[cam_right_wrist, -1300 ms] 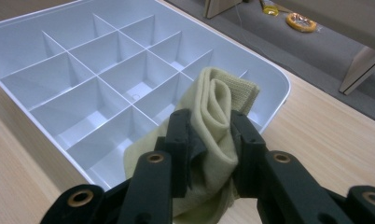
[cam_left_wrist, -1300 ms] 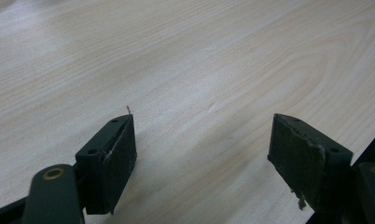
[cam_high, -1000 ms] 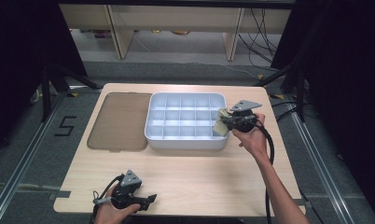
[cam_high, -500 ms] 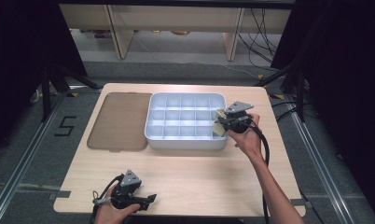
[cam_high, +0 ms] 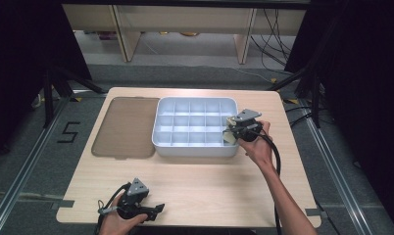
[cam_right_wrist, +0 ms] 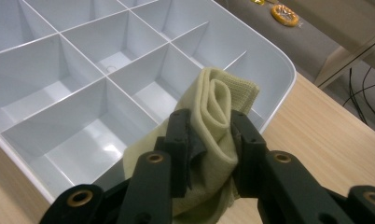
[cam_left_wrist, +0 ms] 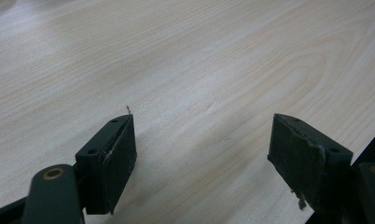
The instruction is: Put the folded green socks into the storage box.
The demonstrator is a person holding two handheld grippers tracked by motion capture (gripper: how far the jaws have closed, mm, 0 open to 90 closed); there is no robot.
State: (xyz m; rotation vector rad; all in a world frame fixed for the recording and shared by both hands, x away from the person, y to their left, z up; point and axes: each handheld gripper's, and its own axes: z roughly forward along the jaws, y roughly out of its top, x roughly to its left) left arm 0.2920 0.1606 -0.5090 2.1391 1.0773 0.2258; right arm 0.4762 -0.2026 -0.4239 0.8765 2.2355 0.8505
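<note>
pale yellow-green cloth [cam_right_wrist: 212, 135], folded into a thick roll, is pinched between the two black jaws of the right hand-held gripper [cam_right_wrist: 209, 140]. in the right gripper view the roll's long axis runs away from the camera, along the line of the jaws: its folded end sticks out past the jaw tips toward the far rounded corner of the tray, and its loose end hangs down below the jaws. the jaws press on it from both sides, so the cloth sits right inside the grip, not beside it.

the cloth hangs over the near right part of a light grey plastic tray [cam_right_wrist: 281, 70] divided into many square compartments; which compartment it is above i cannot tell for sure. in the high view the right hand-held gripper [cam_high: 233, 131] is at the tray's [cam_high: 195, 150] right edge, held by the person's right hand [cam_high: 256, 146], with the cloth [cam_high: 230, 137] showing as a small pale patch at its tip.

a flat brownish lid [cam_high: 125, 127] lies on the desk [cam_high: 209, 181] just left of the tray.

the left hand-held gripper [cam_high: 156, 209] rests at the near left edge of the desk, well apart from the tray. in the left gripper view the left hand-held gripper [cam_left_wrist: 202, 144] has its jaws spread wide with bare wood grain between them, gripping nothing.
</note>
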